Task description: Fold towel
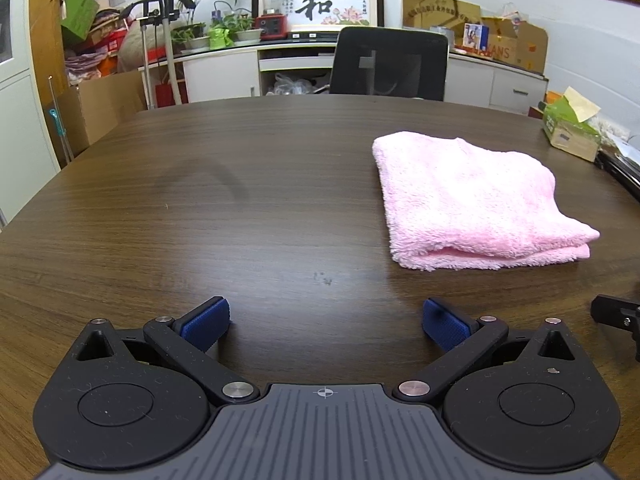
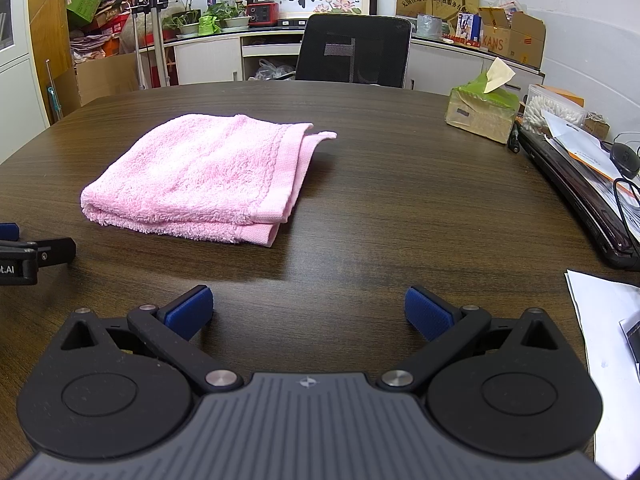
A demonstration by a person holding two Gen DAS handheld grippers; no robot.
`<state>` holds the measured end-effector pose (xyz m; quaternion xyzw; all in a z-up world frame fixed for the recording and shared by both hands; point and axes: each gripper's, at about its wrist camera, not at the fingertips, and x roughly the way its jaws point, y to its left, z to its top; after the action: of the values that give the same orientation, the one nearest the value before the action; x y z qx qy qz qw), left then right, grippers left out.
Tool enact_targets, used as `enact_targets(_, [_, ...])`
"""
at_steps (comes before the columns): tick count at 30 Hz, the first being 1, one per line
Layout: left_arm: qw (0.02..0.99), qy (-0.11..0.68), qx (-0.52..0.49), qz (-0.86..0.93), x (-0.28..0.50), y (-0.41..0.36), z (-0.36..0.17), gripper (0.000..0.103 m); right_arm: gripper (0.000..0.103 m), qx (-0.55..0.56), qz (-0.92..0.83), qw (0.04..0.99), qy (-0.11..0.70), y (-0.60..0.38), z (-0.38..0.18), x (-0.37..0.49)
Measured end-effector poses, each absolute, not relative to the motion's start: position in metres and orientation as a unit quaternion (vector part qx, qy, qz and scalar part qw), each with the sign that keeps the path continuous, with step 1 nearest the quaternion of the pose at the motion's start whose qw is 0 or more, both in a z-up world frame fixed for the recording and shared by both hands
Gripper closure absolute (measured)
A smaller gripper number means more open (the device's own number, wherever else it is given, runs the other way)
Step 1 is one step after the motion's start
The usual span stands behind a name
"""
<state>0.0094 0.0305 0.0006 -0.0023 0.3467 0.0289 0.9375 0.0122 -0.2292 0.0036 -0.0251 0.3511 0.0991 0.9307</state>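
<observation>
A pink fluffy towel (image 1: pixel 472 204) lies folded into a compact stack on the dark wooden table (image 1: pixel 224 200). In the left wrist view it sits ahead and to the right of my left gripper (image 1: pixel 326 320), which is open with nothing between its blue pads. In the right wrist view the same towel (image 2: pixel 204 180) lies ahead and to the left of my right gripper (image 2: pixel 308 310), also open and holding nothing. Both grippers hover low near the table's front, apart from the towel. Part of the left gripper's body (image 2: pixel 24 258) shows at the left edge of the right wrist view.
A black office chair (image 2: pixel 354 50) stands at the table's far side. A green tissue box (image 2: pixel 482 110), a box of cotton swabs (image 2: pixel 554 114), a dark laptop (image 2: pixel 576 196) with papers, a mouse (image 2: pixel 624 158) and a white sheet (image 2: pixel 608 344) crowd the right edge.
</observation>
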Motion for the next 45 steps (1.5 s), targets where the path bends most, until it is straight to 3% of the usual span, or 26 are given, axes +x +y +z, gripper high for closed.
enact_targets(24, [0.932, 0.341, -0.037, 0.12, 0.015, 0.114, 0.006, 0.0, 0.0, 0.009, 0.0, 0.939, 0.344, -0.269, 0.003, 0.027])
enact_targets(45, [0.929, 0.34, -0.046, 0.139, 0.015, 0.137, 0.009, 0.0, 0.0, 0.029, -0.06, 0.935, 0.348, -0.311, -0.006, 0.036])
